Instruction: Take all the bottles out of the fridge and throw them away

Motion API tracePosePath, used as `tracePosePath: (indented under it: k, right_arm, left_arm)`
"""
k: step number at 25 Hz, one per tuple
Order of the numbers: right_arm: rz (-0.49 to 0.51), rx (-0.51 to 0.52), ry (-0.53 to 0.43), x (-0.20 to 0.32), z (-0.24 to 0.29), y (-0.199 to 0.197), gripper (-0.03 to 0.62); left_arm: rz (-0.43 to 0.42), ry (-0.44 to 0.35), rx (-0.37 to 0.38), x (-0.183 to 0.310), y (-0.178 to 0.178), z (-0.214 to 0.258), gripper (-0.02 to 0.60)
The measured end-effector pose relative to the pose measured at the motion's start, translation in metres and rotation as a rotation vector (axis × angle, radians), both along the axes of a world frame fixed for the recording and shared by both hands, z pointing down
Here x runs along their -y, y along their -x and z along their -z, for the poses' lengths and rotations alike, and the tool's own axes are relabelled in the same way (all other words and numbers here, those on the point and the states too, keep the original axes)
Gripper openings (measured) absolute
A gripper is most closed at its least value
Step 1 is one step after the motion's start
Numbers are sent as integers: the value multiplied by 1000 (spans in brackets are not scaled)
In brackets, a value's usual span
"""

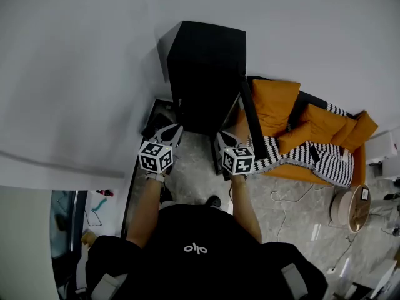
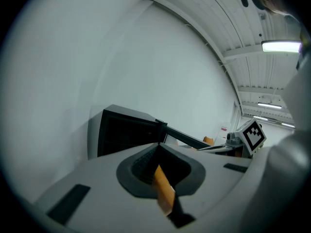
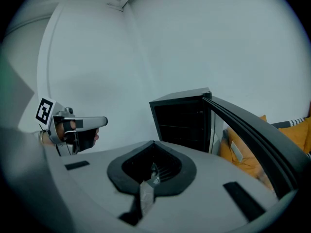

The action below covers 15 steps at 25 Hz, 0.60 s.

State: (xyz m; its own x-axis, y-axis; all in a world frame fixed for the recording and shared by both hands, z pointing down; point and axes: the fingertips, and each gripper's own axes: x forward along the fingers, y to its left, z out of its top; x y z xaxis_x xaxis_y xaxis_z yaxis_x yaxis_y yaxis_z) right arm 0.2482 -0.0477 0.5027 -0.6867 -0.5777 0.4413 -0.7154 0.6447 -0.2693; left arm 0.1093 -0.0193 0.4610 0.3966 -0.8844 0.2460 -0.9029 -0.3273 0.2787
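- Straight ahead of both grippers stands the black fridge (image 1: pixel 206 74), its door (image 1: pixel 247 119) swung open along the right gripper's right side.
- The left gripper (image 1: pixel 170 130) has its jaws pressed together with nothing between them. Its own view shows the two tips meeting in one seam.
- The right gripper (image 1: pixel 224 137) is likewise closed and empty. It hangs just beside the left one, both aimed at the open cabinet and tipped a little downward.
- Beyond the right gripper's tips the inside of the fridge is dark. Shelf lines show faintly, but no bottle can be made out on them, and none shows in either gripper or on the floor below them.
- To the right gripper's right, past the door, lies an orange sofa (image 1: pixel 275 105) with a striped blanket (image 1: pixel 325 161).
- Farther right and back toward the person sits a round pale tub (image 1: pixel 342 206). Whether it is the bin I cannot tell.
- Judged from this, the scene fits two stages: the person facing a stocked fridge with bottles hidden in the gloom, or facing one already cleared, hands free again.
- What comes next hangs on what those shelves hold, and that takes a nearer look past the door opening.
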Motion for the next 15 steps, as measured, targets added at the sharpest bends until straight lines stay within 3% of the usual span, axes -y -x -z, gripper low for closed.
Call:
tracePosePath:
  k: [15]
  right_arm:
    - [5,-24,-23,-18,3,4,9]
  left_arm:
    - [-26,-5,0,-13,1,4,6]
